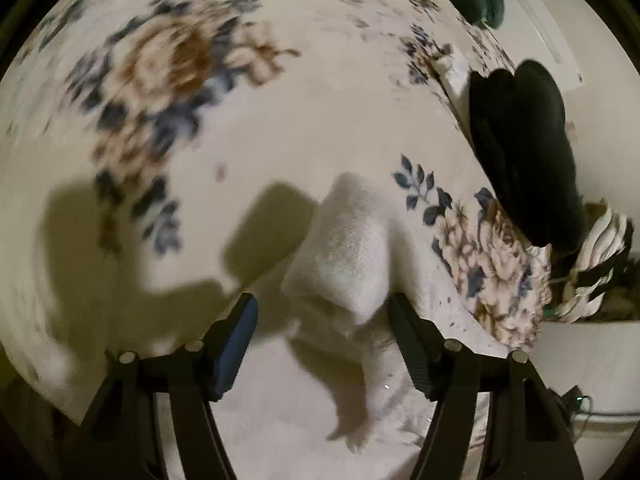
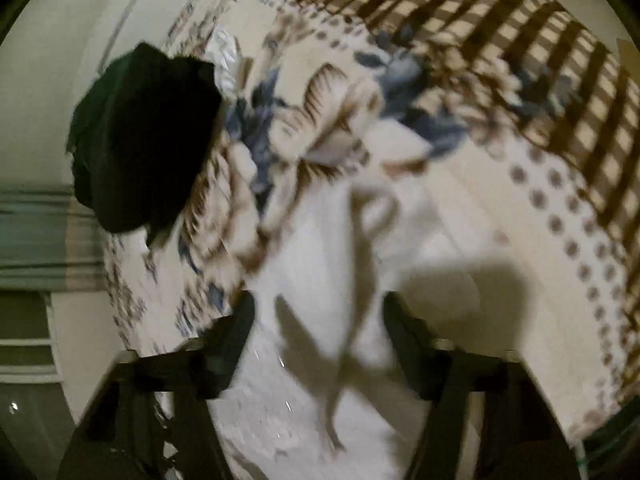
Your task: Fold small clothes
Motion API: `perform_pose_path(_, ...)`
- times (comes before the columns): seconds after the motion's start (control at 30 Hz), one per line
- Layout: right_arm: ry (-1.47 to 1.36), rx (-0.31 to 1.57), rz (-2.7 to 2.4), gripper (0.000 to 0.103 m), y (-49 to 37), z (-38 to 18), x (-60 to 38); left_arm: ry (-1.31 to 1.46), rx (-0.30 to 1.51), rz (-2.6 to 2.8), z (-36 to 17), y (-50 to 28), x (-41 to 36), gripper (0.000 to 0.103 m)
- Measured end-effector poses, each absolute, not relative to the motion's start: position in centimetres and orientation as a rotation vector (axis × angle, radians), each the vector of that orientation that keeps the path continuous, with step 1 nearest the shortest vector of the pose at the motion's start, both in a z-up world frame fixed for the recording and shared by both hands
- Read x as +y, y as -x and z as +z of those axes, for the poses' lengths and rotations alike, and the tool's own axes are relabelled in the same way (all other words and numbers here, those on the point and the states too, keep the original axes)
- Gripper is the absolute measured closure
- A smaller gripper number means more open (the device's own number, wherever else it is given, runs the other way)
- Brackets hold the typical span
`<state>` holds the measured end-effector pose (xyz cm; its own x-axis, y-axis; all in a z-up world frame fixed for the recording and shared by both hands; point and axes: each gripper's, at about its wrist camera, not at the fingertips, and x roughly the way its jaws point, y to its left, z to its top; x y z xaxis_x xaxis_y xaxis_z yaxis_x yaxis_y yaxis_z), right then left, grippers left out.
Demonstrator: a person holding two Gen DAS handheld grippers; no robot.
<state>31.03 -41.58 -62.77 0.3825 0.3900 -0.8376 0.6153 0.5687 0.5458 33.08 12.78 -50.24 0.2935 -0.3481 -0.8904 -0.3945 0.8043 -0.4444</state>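
Left gripper (image 1: 322,344) jaws spread wide, nothing pinched — a white fleecy garment (image 1: 352,256) lies bunched between and just beyond the fingers on the floral bedspread (image 1: 168,80). Right gripper (image 2: 320,340) likewise wide apart over the same white cloth (image 2: 320,264), gripping nothing; view heavily blurred. Dark garment (image 1: 524,152) sits at the bed's edge, well apart. Checked brown fabric (image 2: 500,12) lies along the far side.

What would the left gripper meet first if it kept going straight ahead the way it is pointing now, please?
Most likely the white cloth, which lies bunched between the open fingers of the left gripper and directly ahead. Beyond it is only the flowered bedspread. The picture is blurred, so depth is uncertain.
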Motion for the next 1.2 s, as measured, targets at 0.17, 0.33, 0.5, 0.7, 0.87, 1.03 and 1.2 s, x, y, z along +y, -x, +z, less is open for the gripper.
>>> perform_pose_path(0.17,-1.027,1.185,-0.237,0.098,-28.6,-61.2,-41.7,0.572,1.311,0.063,-50.5,-34.6,12.8,0.094)
perform_pose_path(0.33,-0.953,1.313,-0.314,0.099,-24.8,-63.9,-41.5,0.562,1.386,0.078,-52.8,-35.2,13.2,0.090)
perform_pose_path(0.5,-0.915,1.382,-0.271,0.096,-25.4,-65.7,-40.9,0.585,1.395,0.073,-51.8,-34.5,13.8,0.085)
perform_pose_path(0.7,-1.005,1.237,-0.162,0.044,-24.8,-60.7,-41.0,0.865,1.278,0.041,-48.0,-30.6,15.7,0.040)
perform_pose_path(0.87,-1.114,1.216,-0.090,0.036,-26.7,-61.9,-40.0,1.011,1.281,-0.016,-49.7,-31.3,13.7,0.037)
perform_pose_path(1.03,-1.165,1.268,-0.127,0.063,-29.3,-65.4,-37.4,0.829,1.345,-0.021,-51.6,-34.0,8.7,0.059)
perform_pose_path(1.2,-1.098,1.243,-0.136,0.093,-28.1,-63.9,-36.0,0.691,1.252,-0.072,-49.0,-32.5,7.9,0.093)
